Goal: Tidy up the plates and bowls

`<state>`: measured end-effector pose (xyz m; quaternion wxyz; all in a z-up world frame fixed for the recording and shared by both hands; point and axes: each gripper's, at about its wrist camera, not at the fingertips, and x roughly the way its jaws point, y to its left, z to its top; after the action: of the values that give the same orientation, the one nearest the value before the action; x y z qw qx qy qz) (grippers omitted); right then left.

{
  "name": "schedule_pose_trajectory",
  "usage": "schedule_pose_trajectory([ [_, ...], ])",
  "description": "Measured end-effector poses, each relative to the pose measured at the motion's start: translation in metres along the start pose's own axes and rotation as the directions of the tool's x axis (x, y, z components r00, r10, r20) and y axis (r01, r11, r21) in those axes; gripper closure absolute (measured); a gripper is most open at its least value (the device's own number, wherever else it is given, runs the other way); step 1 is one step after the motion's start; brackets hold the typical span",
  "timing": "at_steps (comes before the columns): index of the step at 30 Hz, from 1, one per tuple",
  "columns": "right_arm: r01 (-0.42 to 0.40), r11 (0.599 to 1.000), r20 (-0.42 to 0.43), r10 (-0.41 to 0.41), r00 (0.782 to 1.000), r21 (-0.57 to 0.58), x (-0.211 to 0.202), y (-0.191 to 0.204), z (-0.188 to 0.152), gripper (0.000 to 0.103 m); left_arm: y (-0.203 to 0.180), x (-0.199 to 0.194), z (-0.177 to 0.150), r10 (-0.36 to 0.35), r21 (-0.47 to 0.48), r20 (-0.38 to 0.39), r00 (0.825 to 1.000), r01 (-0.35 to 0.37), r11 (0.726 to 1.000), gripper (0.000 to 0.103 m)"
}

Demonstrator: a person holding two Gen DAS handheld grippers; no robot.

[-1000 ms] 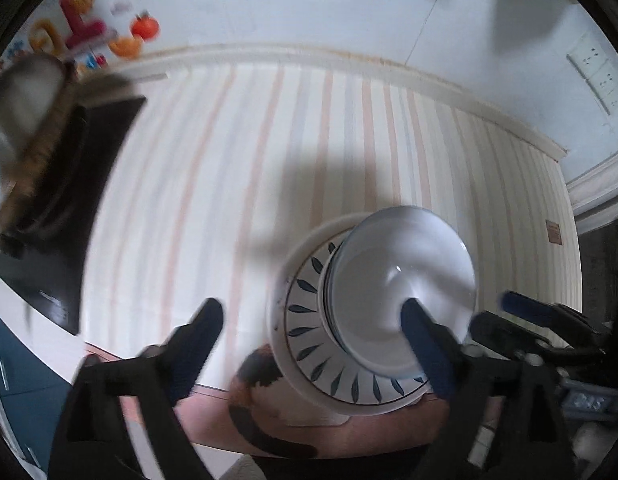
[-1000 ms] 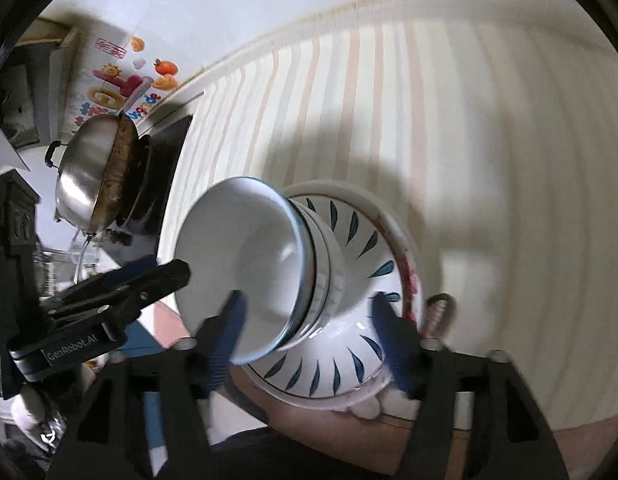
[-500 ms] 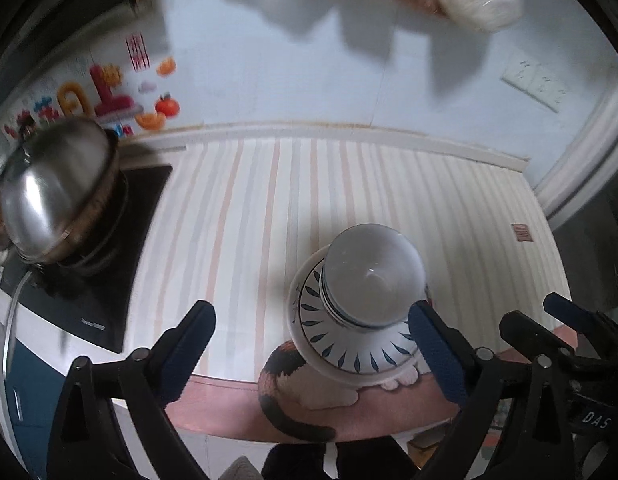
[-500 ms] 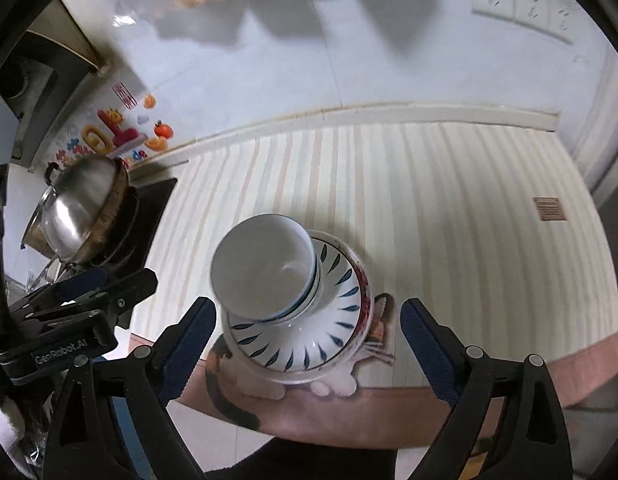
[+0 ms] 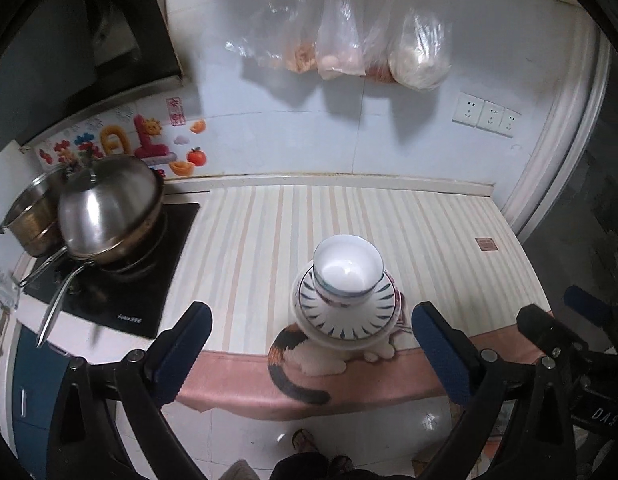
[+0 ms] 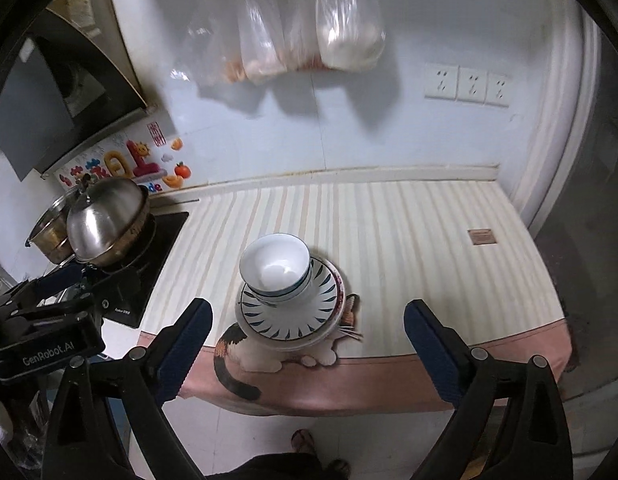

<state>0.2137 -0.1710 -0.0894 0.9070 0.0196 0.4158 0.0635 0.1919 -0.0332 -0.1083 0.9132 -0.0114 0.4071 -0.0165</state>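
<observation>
A stack of plates stands near the counter's front edge; the top plate has blue leaf marks. Nested white bowls with a blue line sit upright on it. In the right wrist view the same bowls rest on the plates. My left gripper hangs above and in front of the stack. Its jaws are opening, with nothing between them. My right gripper is also back from the stack, its jaws opening and holding nothing. Each gripper shows at the edge of the other's view.
A black cooktop at the left carries a wok under a steel lid and a pot. Plastic bags hang on the back wall beside sockets. The striped counter cloth ends in a pink front edge.
Both grippers have drawn back and up from the stack, which now looks small and far. Their jaws have widened. The bowls stay on the plates.
</observation>
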Motion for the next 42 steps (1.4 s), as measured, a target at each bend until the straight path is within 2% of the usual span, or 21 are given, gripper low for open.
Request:
schedule_pose_trajectory([
  [10,-0.039,0.999,0.040,0.041,0.998,-0.035,-0.068,-0.001,-0.036,0.003,-0.009,-0.060,-0.042,0.038,-0.043,0.014,0.999,-0.037,0.998,0.000],
  [19,-0.019,0.999,0.067,0.022,0.997,-0.043,-0.104,0.005,-0.057,0.003,-0.002,-0.086,-0.055,0.038,-0.038,0.038,0.999,-0.037,0.999,0.000],
  [29,0.012,0.999,0.106,-0.006,0.994,-0.051,-0.129,0.024,-0.061,0.003,0.015,-0.103,-0.062,0.045,-0.054,0.059,0.997,-0.042,0.998,0.000],
  [42,0.009,0.998,0.110,-0.003,0.994,-0.060,-0.133,0.042,-0.067,0.003,0.030,-0.116,-0.072,0.073,-0.056,0.070,0.995,-0.070,0.996,0.000],
])
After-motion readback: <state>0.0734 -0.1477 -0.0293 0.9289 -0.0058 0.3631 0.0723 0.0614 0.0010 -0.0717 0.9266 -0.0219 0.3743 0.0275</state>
